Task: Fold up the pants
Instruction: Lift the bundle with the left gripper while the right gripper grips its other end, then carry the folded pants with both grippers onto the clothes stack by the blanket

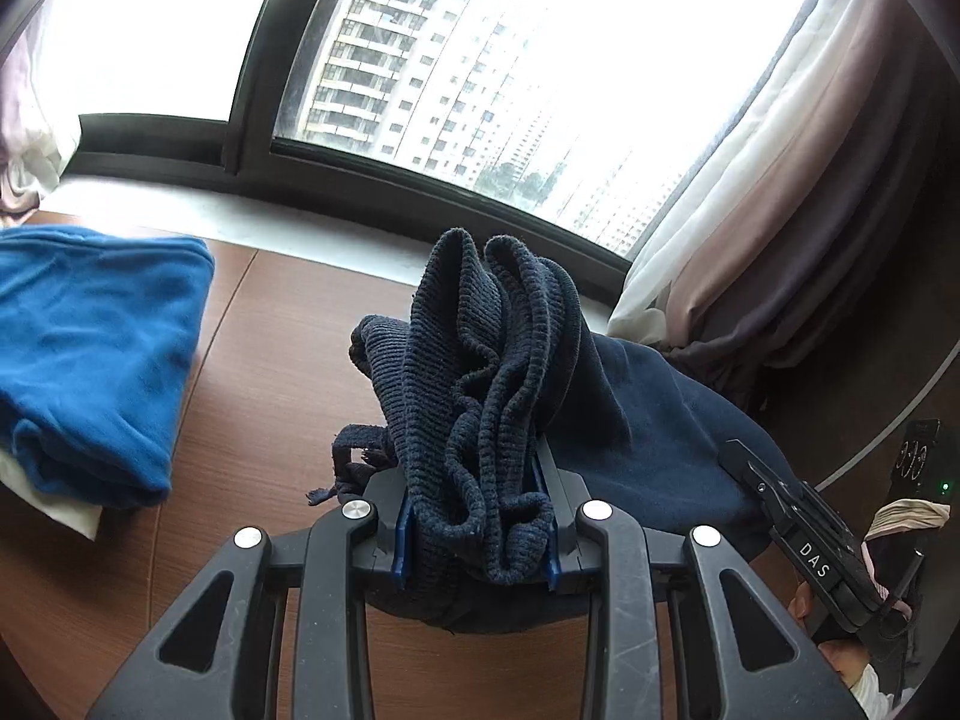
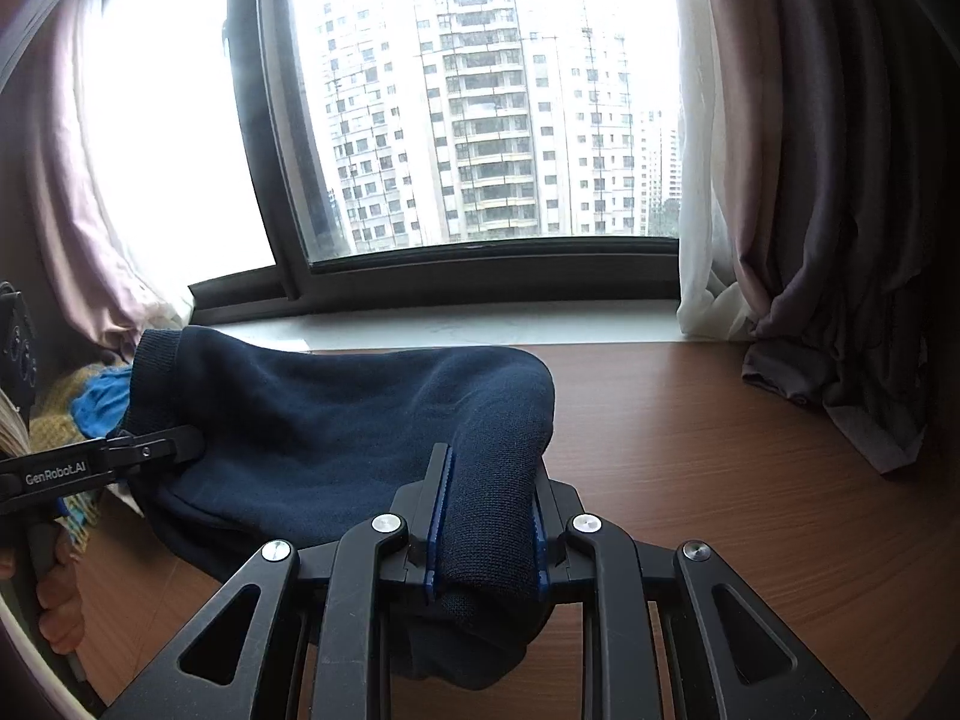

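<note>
The dark navy pants (image 2: pixel 336 420) hang off the wooden table (image 2: pixel 720 480), stretched between both grippers. In the left wrist view my left gripper (image 1: pixel 477 516) is shut on the bunched ribbed waistband (image 1: pixel 480 372), which stands up in thick folds between the blue pads. A drawstring end (image 1: pixel 348 462) dangles at its left. In the right wrist view my right gripper (image 2: pixel 486 516) is shut on a fold of the smooth navy cloth. The left gripper (image 2: pixel 150 450) shows at the left of that view, clamped on the far end. The right gripper (image 1: pixel 798 534) shows at the right in the left wrist view.
A folded bright blue garment (image 1: pixel 102 360) lies on the table at the left, on something white. A window sill (image 2: pixel 480 324) and window run along the far edge. Curtains (image 2: pixel 840 240) hang at the right, their hems resting on the table. A person's hand (image 2: pixel 54 600) holds the left gripper's handle.
</note>
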Motion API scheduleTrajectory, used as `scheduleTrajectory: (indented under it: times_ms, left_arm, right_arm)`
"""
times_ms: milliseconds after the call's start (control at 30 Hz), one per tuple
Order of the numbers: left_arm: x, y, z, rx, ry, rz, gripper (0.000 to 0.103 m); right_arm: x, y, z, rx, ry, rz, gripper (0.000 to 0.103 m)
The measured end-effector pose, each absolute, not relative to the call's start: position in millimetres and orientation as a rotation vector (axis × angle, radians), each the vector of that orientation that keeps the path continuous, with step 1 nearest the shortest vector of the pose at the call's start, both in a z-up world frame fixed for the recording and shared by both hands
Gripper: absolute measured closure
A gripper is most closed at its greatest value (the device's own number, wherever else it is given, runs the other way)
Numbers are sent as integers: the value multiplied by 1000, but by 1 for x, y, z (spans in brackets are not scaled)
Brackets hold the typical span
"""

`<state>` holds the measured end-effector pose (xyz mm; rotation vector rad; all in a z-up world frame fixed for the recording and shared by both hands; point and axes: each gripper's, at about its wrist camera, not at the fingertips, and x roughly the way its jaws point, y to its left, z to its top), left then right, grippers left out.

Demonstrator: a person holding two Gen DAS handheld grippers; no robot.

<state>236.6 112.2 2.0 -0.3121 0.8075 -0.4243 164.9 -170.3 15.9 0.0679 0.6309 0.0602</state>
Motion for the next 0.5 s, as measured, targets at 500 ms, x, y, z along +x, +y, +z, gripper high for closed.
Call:
scheduleTrajectory:
  times_ms: [500]
  left_arm:
    - [273, 272, 85, -209, 653, -442, 72]
  right_arm:
    - [197, -15, 81, 50, 479, 64, 81]
